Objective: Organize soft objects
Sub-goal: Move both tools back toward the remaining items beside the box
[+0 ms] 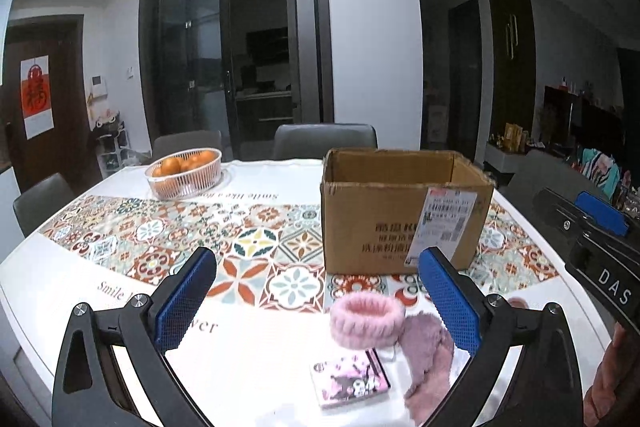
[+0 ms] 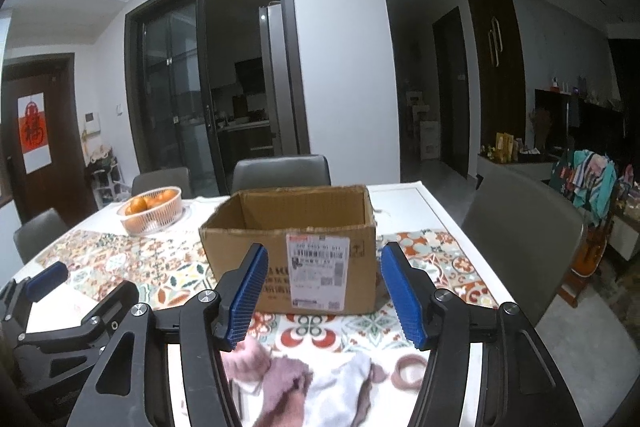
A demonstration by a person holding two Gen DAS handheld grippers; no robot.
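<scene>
An open cardboard box [image 1: 404, 211] stands on the table; it also shows in the right wrist view [image 2: 292, 247]. In front of it lie a fluffy pink headband [image 1: 366, 319], a mauve fuzzy cloth [image 1: 426, 351] and a small pink printed packet [image 1: 350, 381]. The right wrist view shows the pink headband [image 2: 248, 357], a mauve cloth [image 2: 284, 383], a white cloth [image 2: 340, 383] and a pink ring [image 2: 410, 371]. My left gripper [image 1: 316, 297] is open above the table, just left of the headband. My right gripper [image 2: 324, 295] is open and empty above the pile.
A white basket of oranges [image 1: 184, 173] stands at the far left of the table. Grey chairs [image 1: 326, 141] stand around the table, one at the right side [image 2: 520, 239]. The tablecloth [image 1: 160, 239] has a patterned tile band.
</scene>
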